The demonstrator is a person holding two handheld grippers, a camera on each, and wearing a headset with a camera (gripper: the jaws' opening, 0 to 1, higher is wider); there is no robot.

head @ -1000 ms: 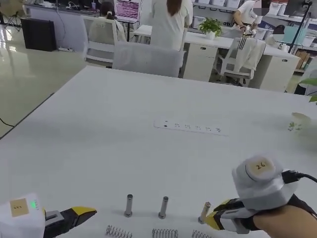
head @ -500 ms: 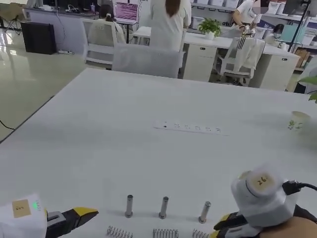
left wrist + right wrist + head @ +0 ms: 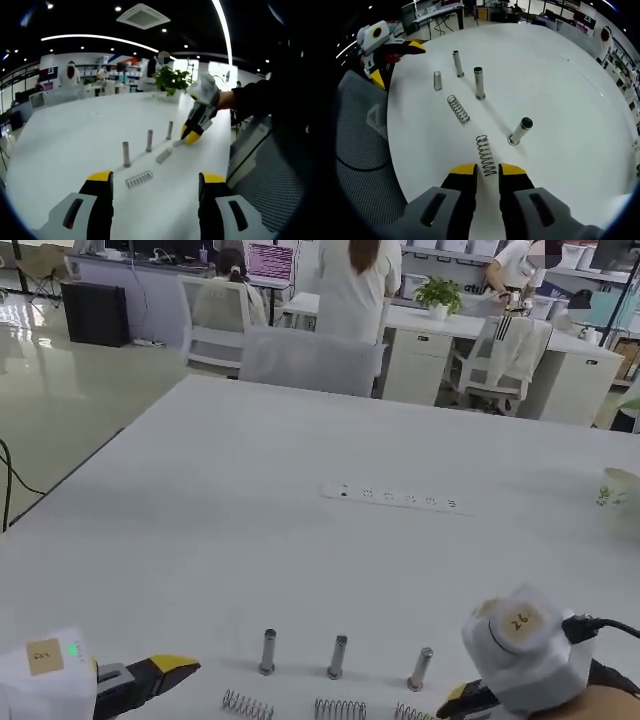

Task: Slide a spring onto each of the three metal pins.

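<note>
Count three metal pins in a row near the front edge of the white table [image 3: 300,540]: left pin [image 3: 268,651], middle pin [image 3: 337,656], right pin [image 3: 421,668], all standing upright, long axes vertical, tops bare. See one spring lying flat on the person's side of each pin: left spring [image 3: 248,704], middle spring [image 3: 340,708], right spring [image 3: 412,712], long axes running roughly along the row in the head view, none on a pin. Find the right gripper [image 3: 488,170] low at the right end of the row, yellow-tipped jaws set to a narrow gap, pointing along the right spring's long axis, with the spring's near end lying between the tips. Cannot tell whether the tips touch the coil. Find the left gripper [image 3: 156,177] off the left end of the row, jaws spread wide and holding nothing, with the left spring on the table just ahead of its tips. Note a power strip [image 3: 395,497] well beyond the pins.
</note>
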